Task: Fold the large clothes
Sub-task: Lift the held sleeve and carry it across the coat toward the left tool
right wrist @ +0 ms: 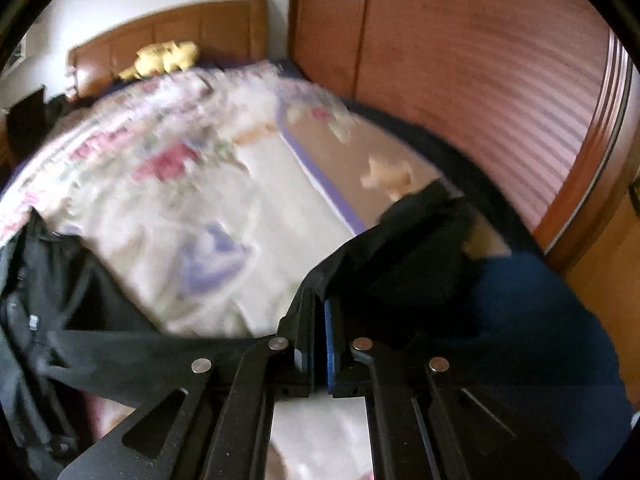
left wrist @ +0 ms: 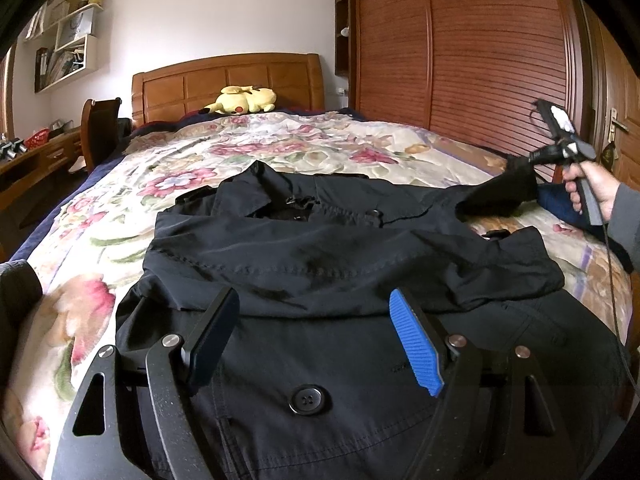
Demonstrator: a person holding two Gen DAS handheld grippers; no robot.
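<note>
Coat: a black coat point(left wrist: 320, 264) is spread on the bed point(left wrist: 100, 208), one sleeve point(left wrist: 496, 196) lifted.
Right claw point(right wrist: 318, 320): clamped on that sleeve's cuff.
Left claw point(left wrist: 316, 332): held agape above the hem — nothing gripped.
Risk: thin cloth could be lost from the pinch if tugged — the fold would be skewed.

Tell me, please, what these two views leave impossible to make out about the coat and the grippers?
- Black coat hem: cut off by the left wrist view's bottom edge, behind the left gripper.
- Sleeve end: swallowed by the right gripper, so the cuff is hidden.
- Right wrist view: motion blur smears the bedspread pattern.
- Shelf contents: too small to identify.
</note>
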